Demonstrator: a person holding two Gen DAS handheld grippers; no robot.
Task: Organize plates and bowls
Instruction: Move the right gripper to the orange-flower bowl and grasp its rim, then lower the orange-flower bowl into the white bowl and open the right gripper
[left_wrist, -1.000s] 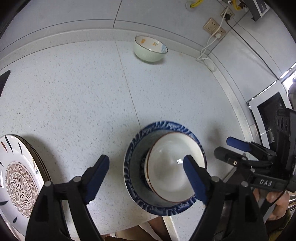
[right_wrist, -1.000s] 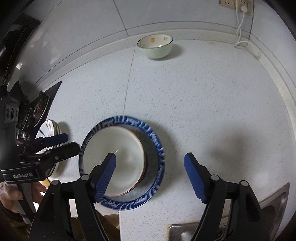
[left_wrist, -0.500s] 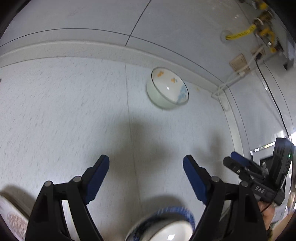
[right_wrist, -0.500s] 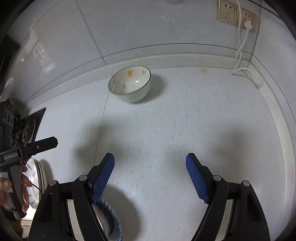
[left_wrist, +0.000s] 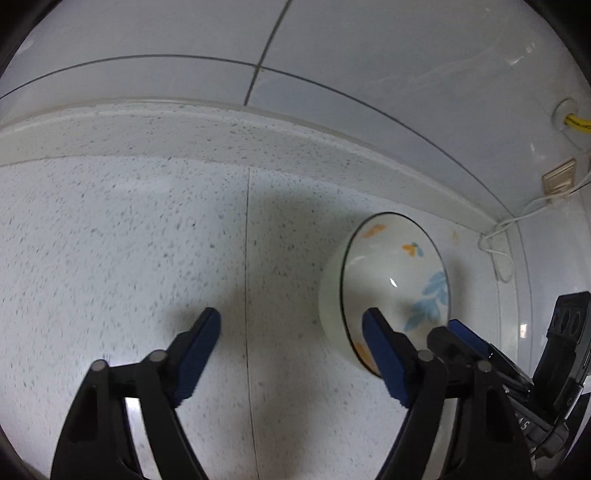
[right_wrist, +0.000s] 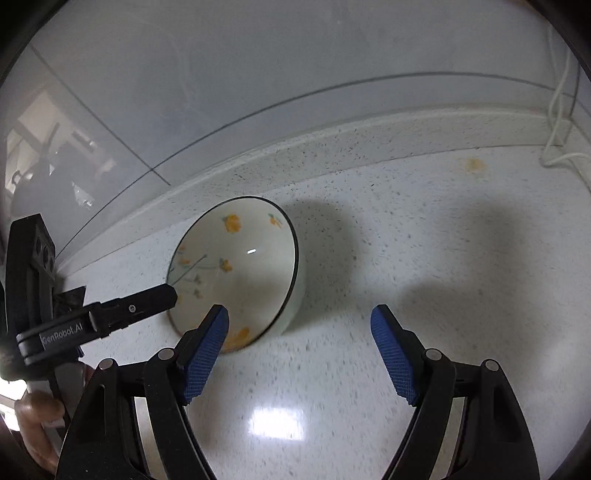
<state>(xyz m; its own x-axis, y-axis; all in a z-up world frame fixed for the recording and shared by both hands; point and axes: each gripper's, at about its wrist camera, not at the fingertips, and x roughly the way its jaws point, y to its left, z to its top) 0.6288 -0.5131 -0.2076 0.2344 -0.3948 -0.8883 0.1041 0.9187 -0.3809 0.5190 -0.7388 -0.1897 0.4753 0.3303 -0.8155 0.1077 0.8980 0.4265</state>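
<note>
Both our grippers have travelled away from the blue-rimmed plate and its nested bowl, which have dropped out of sight, and now sit close to the flowered bowl (left_wrist: 391, 291) near the back edge of the countertop (left_wrist: 122, 236). Our left gripper (left_wrist: 291, 325) is closing, its jaws narrower than a second ago, with only bare counter between them; its right pad (left_wrist: 384, 354) overlaps the bowl's near rim, and we cannot tell whether it touches. Our right gripper (right_wrist: 301, 325) stands spread wide as before, holding nothing, with the bowl (right_wrist: 236, 266) just off its left pad (right_wrist: 205, 347). Nothing lies in the bowl, which shows only its painted orange flowers and blue leaves. White cables (right_wrist: 557, 122) hang at the wall corner.
</note>
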